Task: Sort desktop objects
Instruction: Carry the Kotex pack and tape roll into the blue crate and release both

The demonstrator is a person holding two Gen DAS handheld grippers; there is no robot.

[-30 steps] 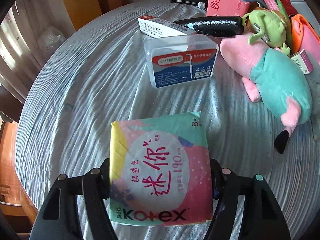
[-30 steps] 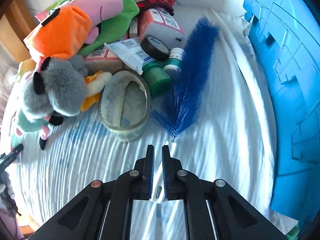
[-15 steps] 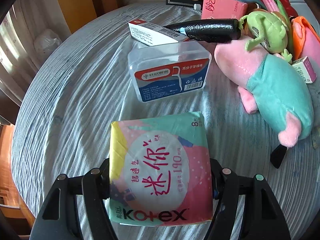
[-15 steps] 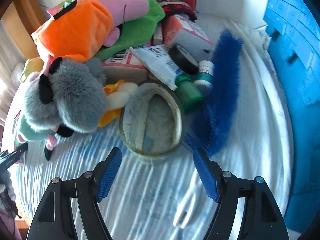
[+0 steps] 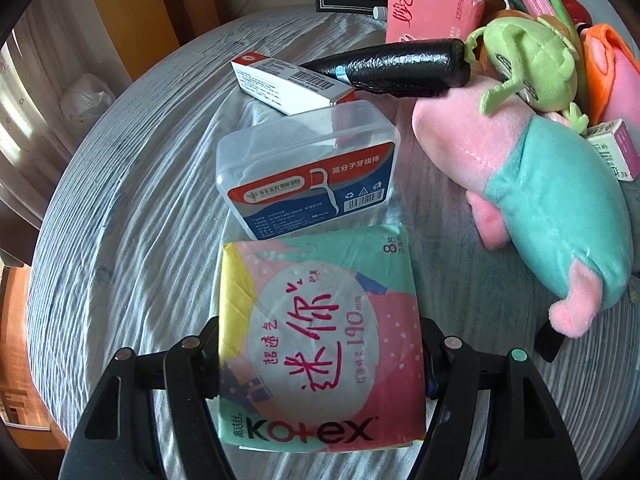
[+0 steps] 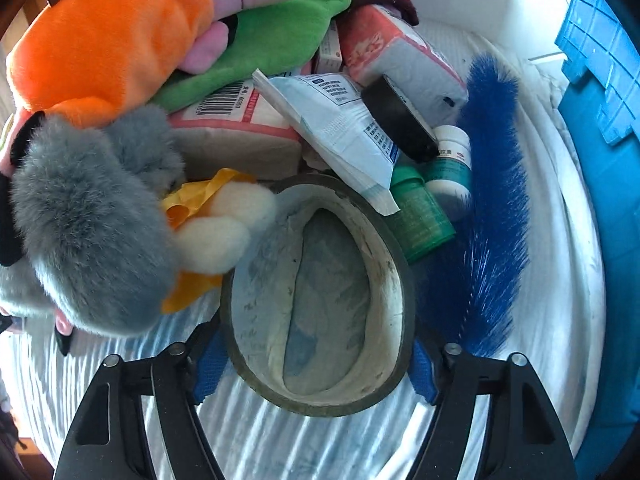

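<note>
Left gripper (image 5: 320,354) fingers clamped on soft, light Kotex pad pack (image 5: 320,336); right gripper (image 6: 314,364) fingers apart, straddling stiff tape roll (image 6: 318,296): squeeze its outer rim

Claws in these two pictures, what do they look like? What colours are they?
The left claw is black plastic: two curved arms with slot-shaped holes and round silvery rivets, one rivet pale green. Its pads are mostly hidden. The right claw has the same black frame and rivets, with bright blue ribbed pads on its fingers. No cables, sleeves or writing show.
</note>
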